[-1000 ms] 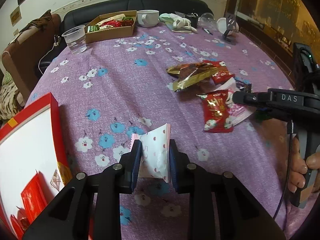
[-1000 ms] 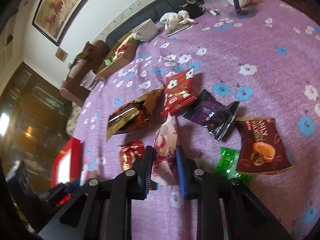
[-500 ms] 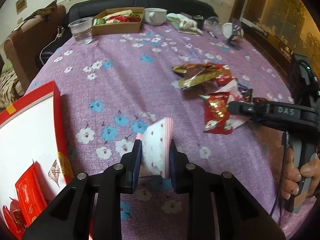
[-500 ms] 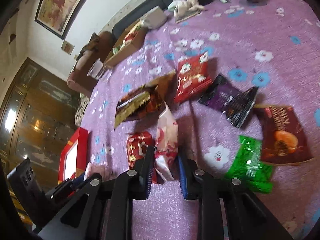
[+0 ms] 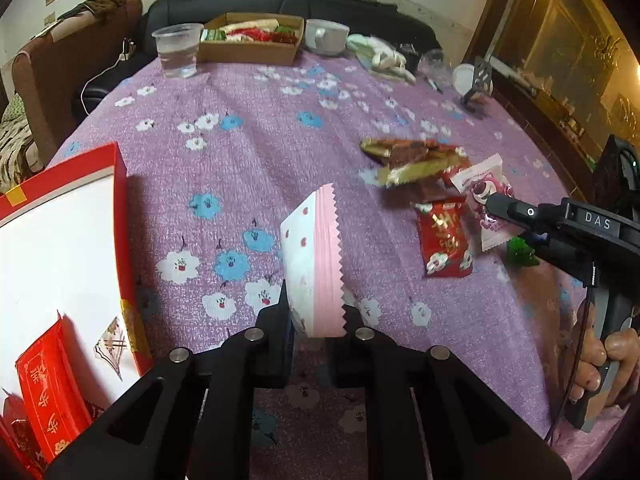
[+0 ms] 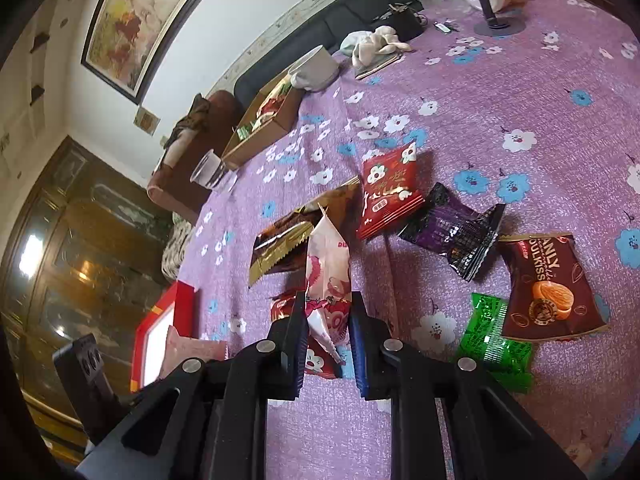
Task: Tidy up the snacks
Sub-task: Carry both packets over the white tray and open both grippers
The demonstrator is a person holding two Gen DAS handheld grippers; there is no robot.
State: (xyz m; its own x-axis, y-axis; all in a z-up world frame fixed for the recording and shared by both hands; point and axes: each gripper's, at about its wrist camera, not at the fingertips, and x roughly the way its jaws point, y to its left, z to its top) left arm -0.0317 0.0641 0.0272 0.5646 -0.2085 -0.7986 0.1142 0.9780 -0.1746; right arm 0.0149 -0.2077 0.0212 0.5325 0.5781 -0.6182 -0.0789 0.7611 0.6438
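Both grippers held packets: our left gripper (image 5: 316,322), jaws just closing, pinched a pink-edged packet (image 5: 314,260); our right gripper (image 6: 326,330) clamped a white-pink packet (image 6: 328,276).

You were in a home living room: beyond the flowered tablecloth (image 5: 280,152) stood a black sofa (image 5: 280,6) and framed painting (image 6: 132,20).

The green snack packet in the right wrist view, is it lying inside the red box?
No, the green snack packet lies on the purple tablecloth, far from the red box.
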